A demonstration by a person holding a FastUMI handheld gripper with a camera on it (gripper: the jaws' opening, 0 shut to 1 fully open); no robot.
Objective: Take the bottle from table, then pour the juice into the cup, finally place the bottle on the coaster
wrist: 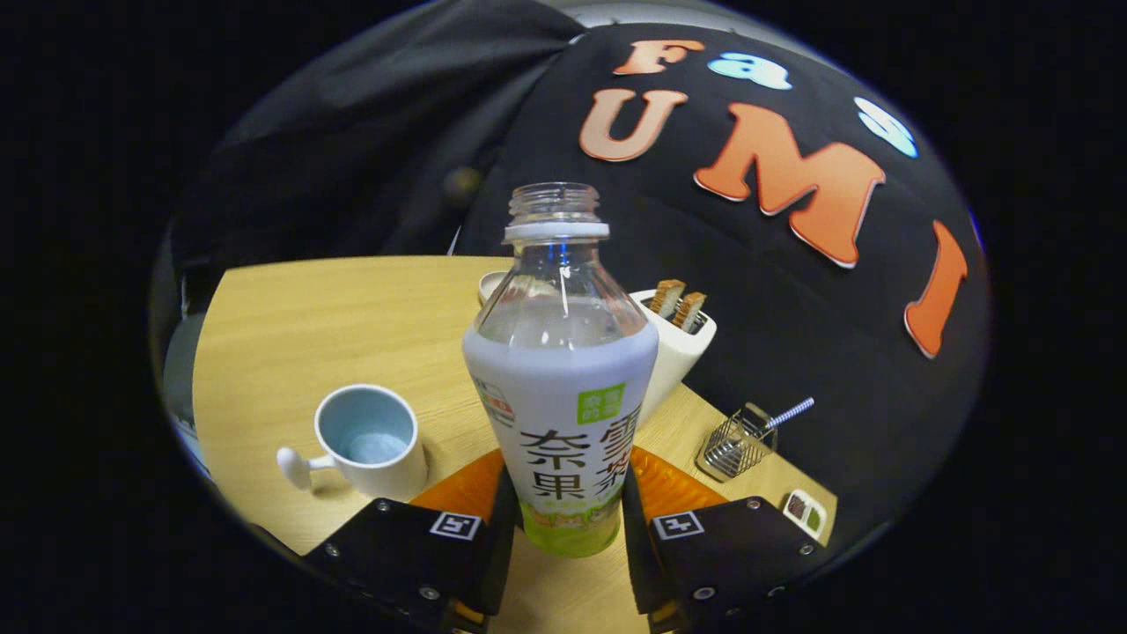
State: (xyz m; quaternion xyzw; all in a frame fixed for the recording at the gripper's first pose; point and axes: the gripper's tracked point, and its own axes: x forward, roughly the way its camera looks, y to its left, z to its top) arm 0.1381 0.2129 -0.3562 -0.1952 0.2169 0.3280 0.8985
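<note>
While my claw (563,528) sits level just above the tabletop (290,326), its fingers are clamped on the lower sides of the upright, uncapped bottle (561,370). An orange coaster (467,489) lies just behind; the cup (374,440) stands left, slightly beyond.
</note>
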